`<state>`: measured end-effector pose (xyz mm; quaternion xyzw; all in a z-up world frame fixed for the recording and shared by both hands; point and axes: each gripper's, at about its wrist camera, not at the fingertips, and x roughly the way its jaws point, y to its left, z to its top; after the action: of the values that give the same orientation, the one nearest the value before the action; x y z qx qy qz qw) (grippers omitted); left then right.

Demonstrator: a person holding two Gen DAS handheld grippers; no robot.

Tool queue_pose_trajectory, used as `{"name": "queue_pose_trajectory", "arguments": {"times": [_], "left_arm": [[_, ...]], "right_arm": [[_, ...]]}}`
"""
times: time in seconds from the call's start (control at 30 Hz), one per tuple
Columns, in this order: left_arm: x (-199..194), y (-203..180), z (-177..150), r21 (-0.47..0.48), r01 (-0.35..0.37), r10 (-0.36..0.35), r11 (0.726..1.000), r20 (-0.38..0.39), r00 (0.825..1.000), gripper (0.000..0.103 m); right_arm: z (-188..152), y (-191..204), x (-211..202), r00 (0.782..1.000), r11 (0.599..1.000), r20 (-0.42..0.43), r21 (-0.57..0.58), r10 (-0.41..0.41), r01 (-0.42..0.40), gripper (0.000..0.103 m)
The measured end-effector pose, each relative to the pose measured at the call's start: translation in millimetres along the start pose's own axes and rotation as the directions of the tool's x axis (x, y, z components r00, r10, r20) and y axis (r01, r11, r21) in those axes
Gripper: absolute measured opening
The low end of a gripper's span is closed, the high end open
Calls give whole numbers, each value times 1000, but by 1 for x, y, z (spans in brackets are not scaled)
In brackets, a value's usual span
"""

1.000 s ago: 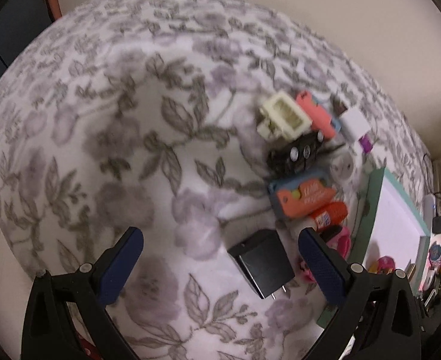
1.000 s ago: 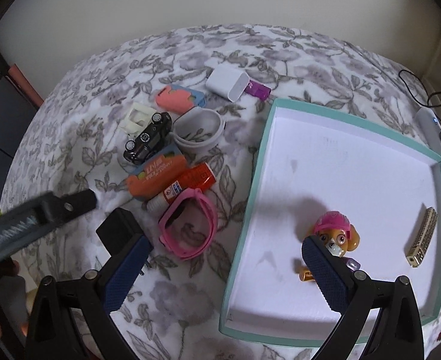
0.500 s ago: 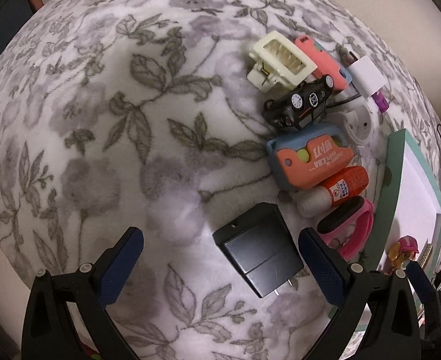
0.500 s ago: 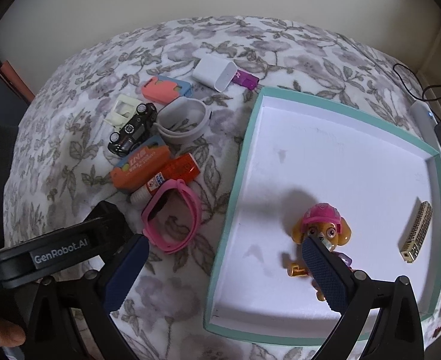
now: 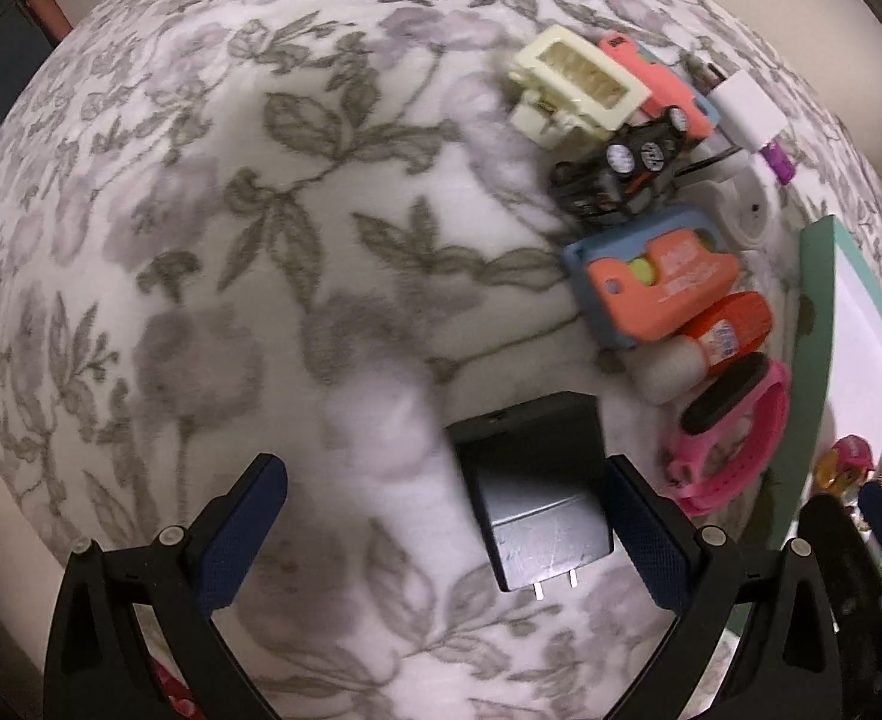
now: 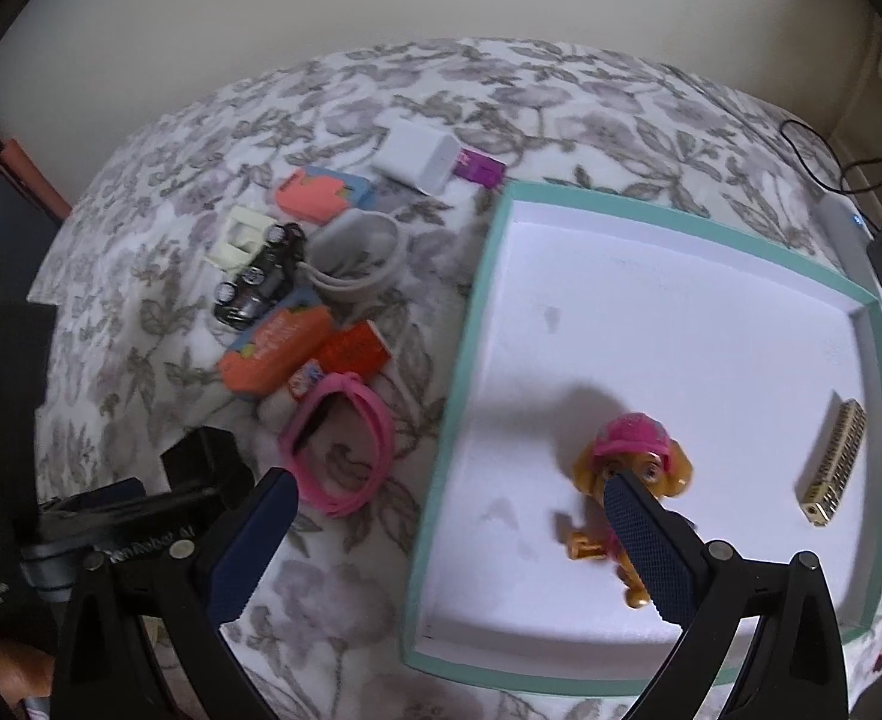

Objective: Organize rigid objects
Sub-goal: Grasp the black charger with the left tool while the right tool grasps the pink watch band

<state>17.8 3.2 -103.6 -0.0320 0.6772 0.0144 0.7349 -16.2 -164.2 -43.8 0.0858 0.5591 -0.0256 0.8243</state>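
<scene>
Left gripper (image 5: 441, 531) low, tilted down, jaws spread wide, nothing between pads. Right gripper (image 6: 450, 546) hovered higher, jaws wide apart, empty. Left gripper body visible at right-wrist view's lower-left edge.

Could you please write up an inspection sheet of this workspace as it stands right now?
Surface: floral blanket, soft and uneven.
Job's things: teal-rimmed tray holds a toy pup figure and a small harmonica. On the blanket beside it lie a black charger, pink wristband, glue stick, orange case, toy car, cream clip, white strap and white adapter.
Clutter: nothing seen beyond the pile.
Grippers: left gripper open, the charger by its right-hand finger; right gripper open above the tray's near edge, holding nothing.
Cables: black cord past the tray's far corner.
Surroundings: plain wall.
</scene>
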Motion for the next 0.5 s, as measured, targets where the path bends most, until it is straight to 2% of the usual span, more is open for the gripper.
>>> {"name": "queue_pose_trajectory", "arguments": {"times": [0.27,0.33,0.4,0.5], "left_arm": [[-4,21,-3,-31,-4,5,1000,10,1000,99],[-7,25,-3,-20,9,-9,1000,13,1000,92],[-9,24,-3,-12,31,-31,999,9,999,78],[-19,29,-6,-2,58,-58,998,3,998,64]], "right_arm": [[5,20,2,999,997,37,-66,34,-32,103],[6,23,2,998,997,48,-68,47,-44,102],[8,26,2,997,996,59,-75,56,-52,99],[10,29,0,995,995,76,-81,59,-52,98]]}}
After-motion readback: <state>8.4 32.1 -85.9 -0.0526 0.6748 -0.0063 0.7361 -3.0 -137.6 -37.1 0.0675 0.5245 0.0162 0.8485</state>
